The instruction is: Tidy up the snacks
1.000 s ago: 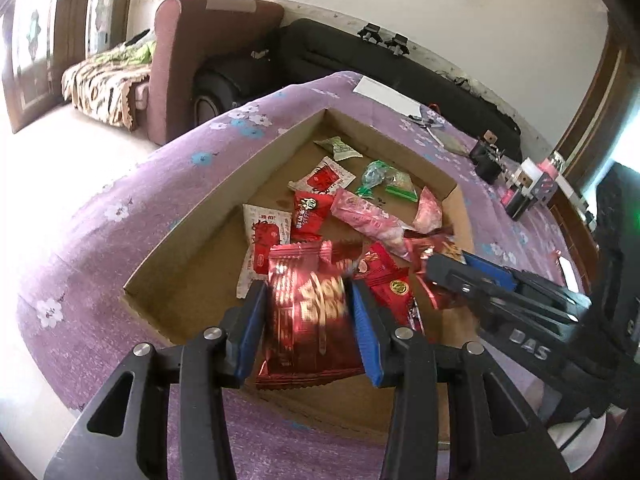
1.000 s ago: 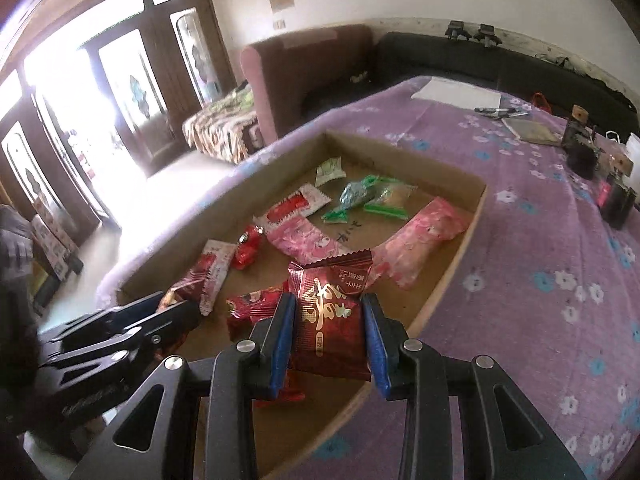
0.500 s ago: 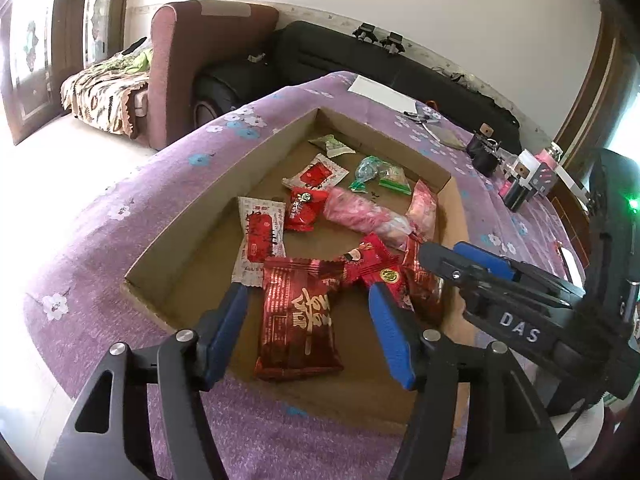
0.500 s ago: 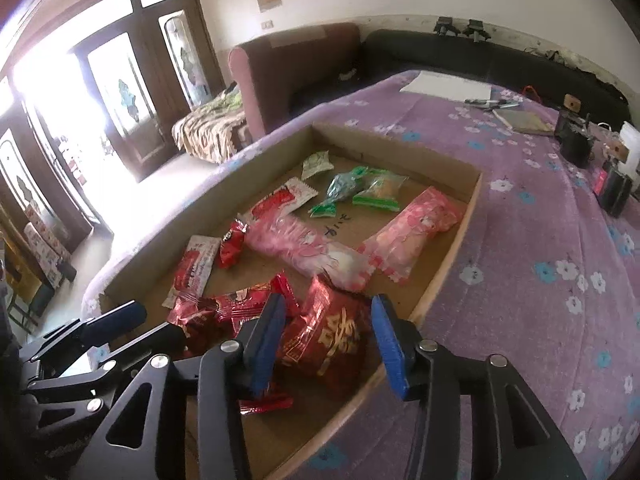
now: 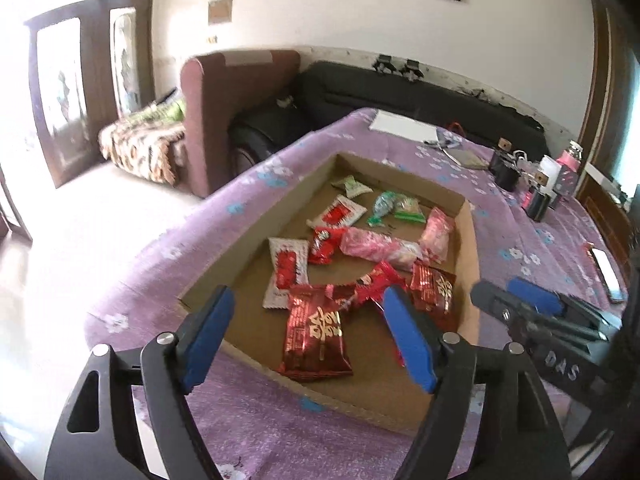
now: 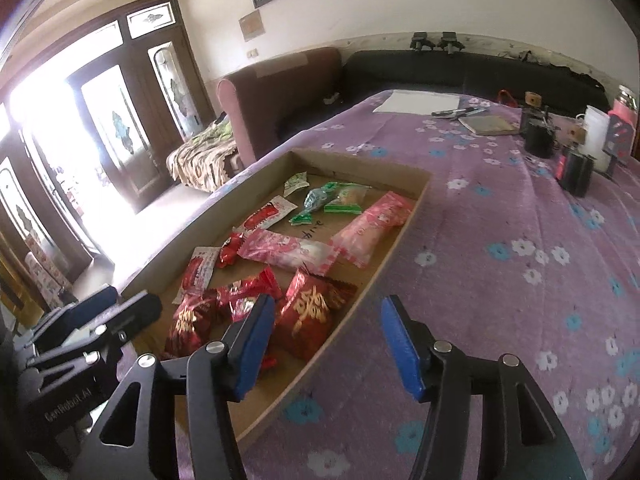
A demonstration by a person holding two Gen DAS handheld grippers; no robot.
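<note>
A shallow cardboard tray (image 5: 472, 248) (image 6: 412, 204) on a purple flowered cloth holds several snack packets: red foil ones at the near end, pink ones in the middle, green ones at the far end. A red foil packet (image 5: 316, 334) lies flat in the tray between the fingers of my left gripper (image 5: 308, 340), whose jaws are opening and do not touch it. Another red foil packet (image 6: 310, 314) lies by the tray's near right wall, just left of my right gripper (image 6: 328, 344). Those jaws are opening too, with nothing between them.
Black cups (image 6: 538, 138), a pink bottle (image 5: 568, 172), a notebook (image 6: 488, 124), pens and a white sheet (image 6: 416, 102) stand at the table's far end. A phone (image 5: 608, 276) lies at the right edge. A maroon armchair (image 5: 236, 96) and black sofa (image 6: 472, 72) stand behind.
Both grippers let go of their red foil packets, which now lie in the tray. Both sets of jaws widened and both hands drew back and up from the tray.
</note>
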